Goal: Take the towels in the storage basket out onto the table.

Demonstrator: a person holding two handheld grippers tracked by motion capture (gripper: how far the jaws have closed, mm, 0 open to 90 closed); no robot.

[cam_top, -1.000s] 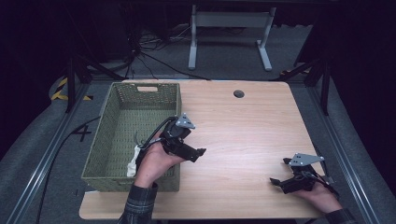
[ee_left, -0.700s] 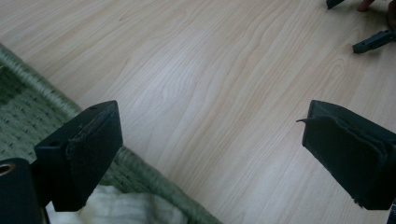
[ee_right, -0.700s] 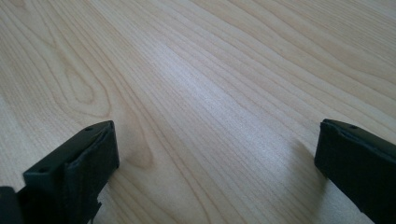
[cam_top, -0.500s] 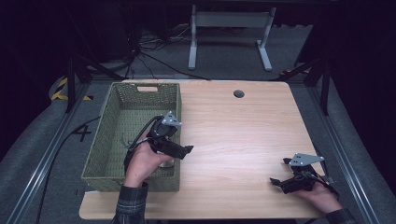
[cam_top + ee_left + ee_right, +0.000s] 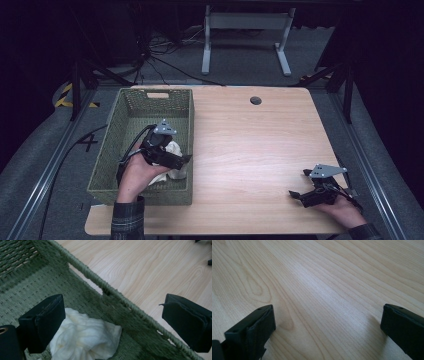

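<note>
Left gripper (image 5: 186, 159) moved over basket (image 5: 131, 105); jaws spread above cloth (image 5: 85, 337), apparently released. Right gripper (image 5: 298, 194) idle, spread.

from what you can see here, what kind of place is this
Probably a lab or a recording workspace, not a home. A light wooden table with a cable hole stands among black metal frame rails, loose cables trail across the grey floor, and the surroundings are dark.

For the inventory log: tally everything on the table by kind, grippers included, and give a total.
Green woven basket: 1
White cloth, lying in the basket: 1
Grippers: 2, the left gripper and the right gripper, both open
Total: 4
</note>
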